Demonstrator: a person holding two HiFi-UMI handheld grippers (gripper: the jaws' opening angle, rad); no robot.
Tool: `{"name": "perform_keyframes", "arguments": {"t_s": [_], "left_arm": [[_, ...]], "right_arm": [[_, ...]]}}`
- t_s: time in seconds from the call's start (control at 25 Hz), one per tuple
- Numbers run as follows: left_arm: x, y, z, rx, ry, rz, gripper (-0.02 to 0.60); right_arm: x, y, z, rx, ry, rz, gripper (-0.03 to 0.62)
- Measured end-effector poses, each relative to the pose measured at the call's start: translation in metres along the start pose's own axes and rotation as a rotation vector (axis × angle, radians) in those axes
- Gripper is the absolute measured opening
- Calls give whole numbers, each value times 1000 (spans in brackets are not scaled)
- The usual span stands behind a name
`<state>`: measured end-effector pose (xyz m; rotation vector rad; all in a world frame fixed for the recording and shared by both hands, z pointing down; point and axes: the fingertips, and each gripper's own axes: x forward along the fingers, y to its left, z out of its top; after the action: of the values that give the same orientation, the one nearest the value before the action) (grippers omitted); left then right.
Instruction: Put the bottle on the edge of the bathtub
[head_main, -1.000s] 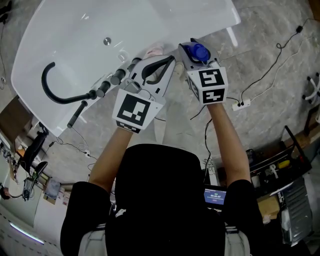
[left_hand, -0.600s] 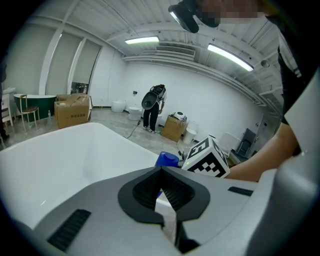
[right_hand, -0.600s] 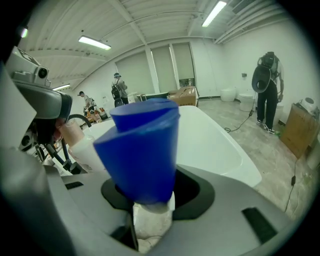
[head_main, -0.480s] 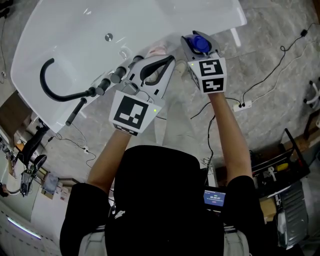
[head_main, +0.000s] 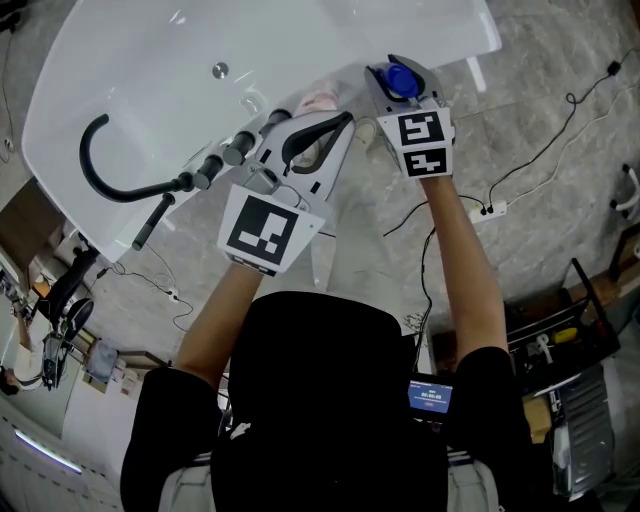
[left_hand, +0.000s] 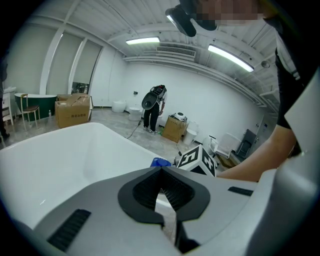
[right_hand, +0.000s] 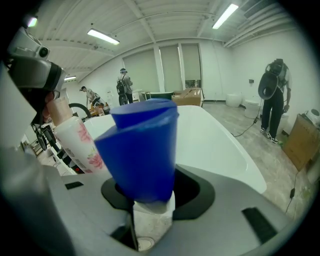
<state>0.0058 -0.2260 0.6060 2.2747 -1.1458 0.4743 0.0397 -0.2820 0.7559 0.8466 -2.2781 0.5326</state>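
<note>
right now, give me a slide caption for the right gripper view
Right claw grips a blue-capped bottle, white bathtub behind, a flowered bottle at left.

Bottle (right_hand: 142, 150) base, out of sight between the right gripper (right_hand: 152, 197) fingers (right_hand: 240, 210).

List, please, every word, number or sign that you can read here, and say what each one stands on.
No text reads clearly.
Waist screen: pale digits, too small to read.
Flowered bottle: dark print beside the flowers, too blurred.
Cardboard box: dark print, too small.
Marker cubes: black-and-white square patterns only, no letters.
</note>
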Motion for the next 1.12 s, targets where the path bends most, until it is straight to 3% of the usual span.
{"name": "perform_keyframes", "arguments": {"t_s": [0.56, 0.84, 1.04, 1.12], "left_arm": [[-1, 0, -5, -59, 42, -14, 11], [1, 2, -1, 14, -17, -25, 11], [-1, -1, -3, -33, 22, -25, 11], [0, 0, -2, -10, 5, -28, 11]], "right_arm": [[3, 2, 1, -35, -51, -10, 169], [4, 6, 0, -35, -59, -17, 172], [4, 8, 0, -33, -57, -4, 172], [4, 8, 0, -32, -57, -5, 172]]}}
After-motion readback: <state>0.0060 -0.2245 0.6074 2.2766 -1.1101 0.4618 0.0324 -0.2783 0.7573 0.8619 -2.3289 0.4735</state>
